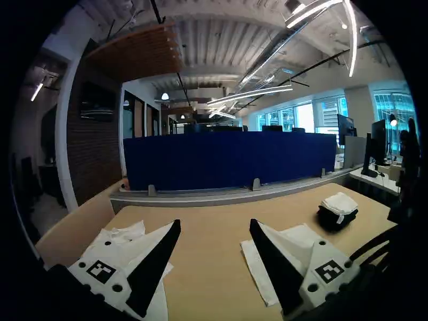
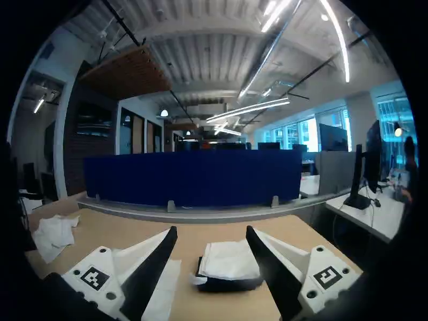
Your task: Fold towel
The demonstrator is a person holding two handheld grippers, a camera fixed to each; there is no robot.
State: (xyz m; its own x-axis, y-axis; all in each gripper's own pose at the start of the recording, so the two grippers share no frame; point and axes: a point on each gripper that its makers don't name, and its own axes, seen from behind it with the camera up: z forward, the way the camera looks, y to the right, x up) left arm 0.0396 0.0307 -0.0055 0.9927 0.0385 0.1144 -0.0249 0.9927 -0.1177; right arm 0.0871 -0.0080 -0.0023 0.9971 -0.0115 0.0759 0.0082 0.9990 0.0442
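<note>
The flat white towel lies on the tabletop, near right of my left tongs, which are apart and empty. My right tongs, also apart, frame a folded stack.

White cloth towel lies flat on the wooden counter, between a crumpled white towel and a folded white-and-black towel stack.
</note>
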